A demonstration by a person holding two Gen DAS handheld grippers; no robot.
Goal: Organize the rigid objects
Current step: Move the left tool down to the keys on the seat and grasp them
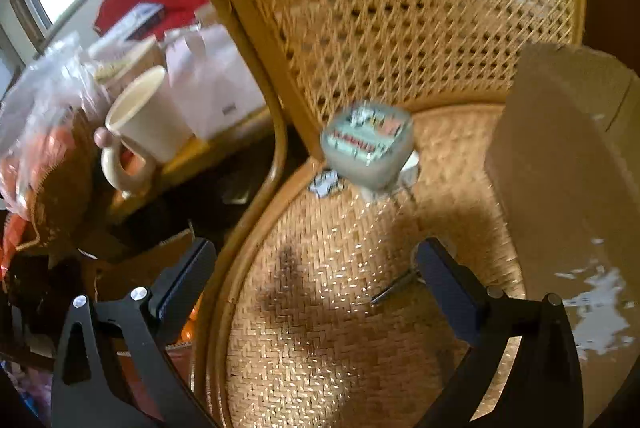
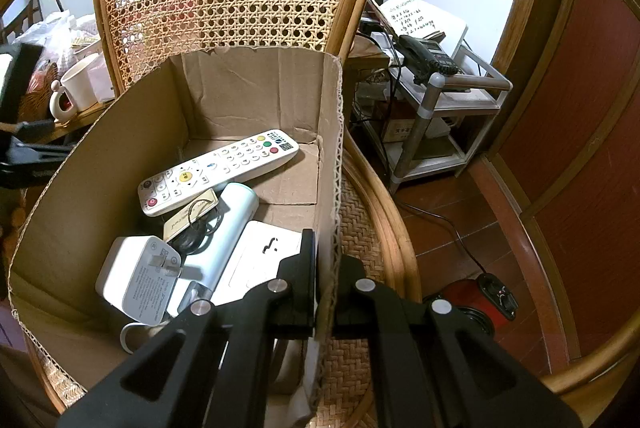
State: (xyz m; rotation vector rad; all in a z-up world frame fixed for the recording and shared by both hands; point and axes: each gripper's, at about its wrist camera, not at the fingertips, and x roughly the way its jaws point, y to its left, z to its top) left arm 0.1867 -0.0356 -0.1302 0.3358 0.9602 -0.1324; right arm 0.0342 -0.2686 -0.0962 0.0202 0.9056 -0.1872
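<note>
Right claw [image 2: 326, 292] nearest: clamped tight on the right wall of the cardboard box [image 2: 256, 96], one finger inside, one outside, probably to steady the box on the wicker chair seat [image 2: 360, 220] while items go in.

Inside the box, near to far: a white charger [image 2: 138, 278] with prongs up, a pale blue tube [image 2: 224, 232], a white flat device [image 2: 260, 252] partly behind the claw finger, a tag on a key ring [image 2: 192, 214], then a white remote [image 2: 218, 170] lying diagonally at the back. Something white and curved at the box's near corner is cut off; can't name it.

Left claw [image 1: 316, 268] is spread wide with nothing between its fingers, hovering over bare seat weave. Ahead of it, at the seat's back edge by the cane backrest [image 1: 400, 8], sits a small squarish plug-like object [image 1: 366, 144], blurred, label unreadable. Likely the next pick, judging by the aim. A thin dark stick-like item [image 1: 394, 288] lies just beside the claw's right finger; unclear what it is. The box side fills the right edge of that view.

Beyond, a cream mug [image 1: 140, 124] on a cluttered side surface.
</note>
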